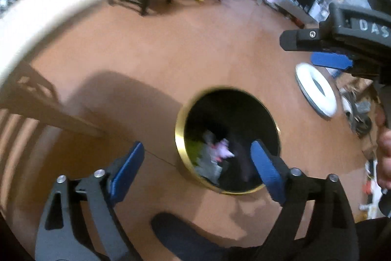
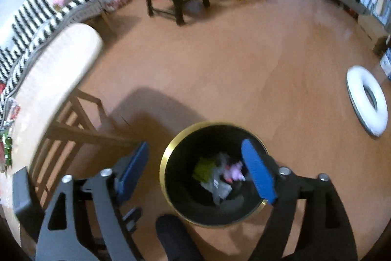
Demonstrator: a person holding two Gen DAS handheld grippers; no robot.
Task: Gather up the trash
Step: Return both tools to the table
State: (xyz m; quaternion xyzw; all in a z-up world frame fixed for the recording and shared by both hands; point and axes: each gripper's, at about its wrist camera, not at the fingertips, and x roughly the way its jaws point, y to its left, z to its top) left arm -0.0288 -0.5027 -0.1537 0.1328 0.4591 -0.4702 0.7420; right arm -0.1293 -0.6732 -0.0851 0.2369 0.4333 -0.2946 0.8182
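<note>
Left gripper [image 1: 198,168] jaws spread wide, nothing between the blue pads; right gripper [image 2: 198,170] likewise wide and empty. Both point down over the trash bin [image 2: 164,170], a black round can with a gold rim standing on the wooden floor [image 2: 244,65].

Progress: looks like a drop has been completed. Inside the bin sits a pile of trash [image 2: 220,175]: crumpled grey wrapper, a yellow-green piece, something pink/purple. It lies at the bottom, clear of both sets of pads. Neither gripper carries anything, so the deposit part of this cycle reads as done.

Left to do: can't say for sure. Small clutter shows along the far left edge of the light tabletop [image 2: 48,80] in the right wrist view, too blurred to call trash or not. Floor near the bin looks bare apart from a white ring-shaped object [image 2: 366,99], well apart to the right.

Relative position: bin opening is directly below and ahead of both grippers, with each one's right-hand finger overlapping the bin mouth in view and the left-hand finger over bare floor beside the rim. The right gripper shows at the upper right of the left wrist view.
</note>
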